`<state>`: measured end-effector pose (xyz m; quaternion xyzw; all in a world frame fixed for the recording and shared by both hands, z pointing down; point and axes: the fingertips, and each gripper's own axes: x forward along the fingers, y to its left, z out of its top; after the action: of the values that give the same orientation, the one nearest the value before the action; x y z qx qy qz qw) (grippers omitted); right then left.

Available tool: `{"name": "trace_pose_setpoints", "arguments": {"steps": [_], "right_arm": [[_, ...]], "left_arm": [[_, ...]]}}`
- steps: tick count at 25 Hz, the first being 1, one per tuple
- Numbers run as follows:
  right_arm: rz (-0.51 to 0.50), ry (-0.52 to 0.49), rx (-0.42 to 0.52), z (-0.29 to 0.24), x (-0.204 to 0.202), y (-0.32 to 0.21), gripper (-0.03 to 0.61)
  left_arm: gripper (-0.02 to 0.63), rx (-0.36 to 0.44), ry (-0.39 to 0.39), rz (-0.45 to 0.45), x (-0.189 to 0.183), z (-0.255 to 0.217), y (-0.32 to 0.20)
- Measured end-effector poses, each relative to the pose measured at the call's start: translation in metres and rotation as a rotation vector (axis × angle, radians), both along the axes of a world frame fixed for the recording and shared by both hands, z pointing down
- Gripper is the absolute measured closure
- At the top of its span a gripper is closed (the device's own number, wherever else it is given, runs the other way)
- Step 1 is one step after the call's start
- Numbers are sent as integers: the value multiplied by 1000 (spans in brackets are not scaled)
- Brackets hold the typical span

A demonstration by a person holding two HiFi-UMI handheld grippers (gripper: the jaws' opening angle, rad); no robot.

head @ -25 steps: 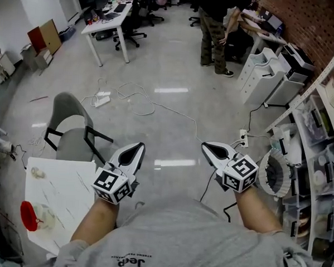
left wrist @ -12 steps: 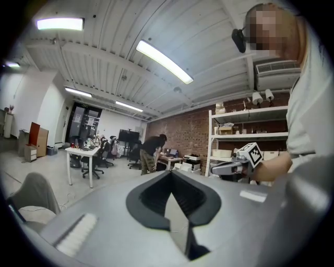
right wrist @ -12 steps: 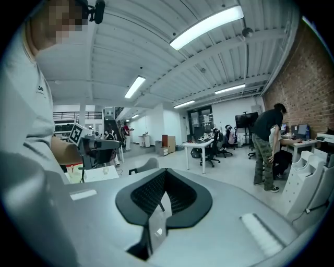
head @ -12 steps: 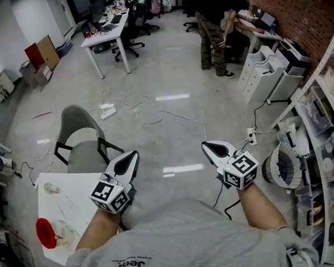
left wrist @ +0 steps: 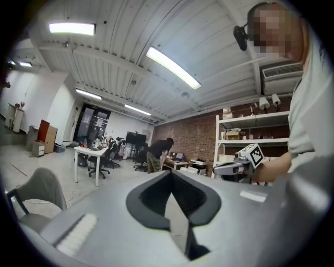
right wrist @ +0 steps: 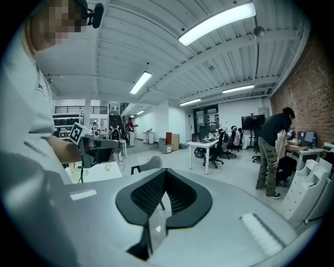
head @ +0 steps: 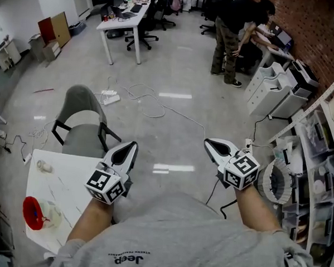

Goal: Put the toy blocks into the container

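I make out no toy blocks in any view. A red round thing lies next to a clear lump on the white table at the lower left of the head view. My left gripper is held over the floor just past the table's far right corner, jaws together and empty. My right gripper hangs over bare floor further right, also shut and empty. In the left gripper view the left gripper points level across the room, and the right gripper view shows the right gripper aimed much the same way.
A grey chair stands just beyond the table. White cables trail over the floor. Shelves and a round white fan line the right side. A person bends over a desk at the back.
The head view has swung: table and chair now sit further right and nearer the left gripper. Both grippers have travelled with the body and stayed shut.
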<state>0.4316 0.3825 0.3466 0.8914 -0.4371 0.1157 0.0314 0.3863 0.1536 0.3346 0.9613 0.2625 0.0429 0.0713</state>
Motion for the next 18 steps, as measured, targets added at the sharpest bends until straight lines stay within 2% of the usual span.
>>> {"name": "trace_pose_setpoints", "arguments": {"steps": [18], "right_arm": [[-7, 14, -23, -1, 5, 9, 575]], "left_arm": [[566, -5, 4, 7, 7, -1, 12]]}}
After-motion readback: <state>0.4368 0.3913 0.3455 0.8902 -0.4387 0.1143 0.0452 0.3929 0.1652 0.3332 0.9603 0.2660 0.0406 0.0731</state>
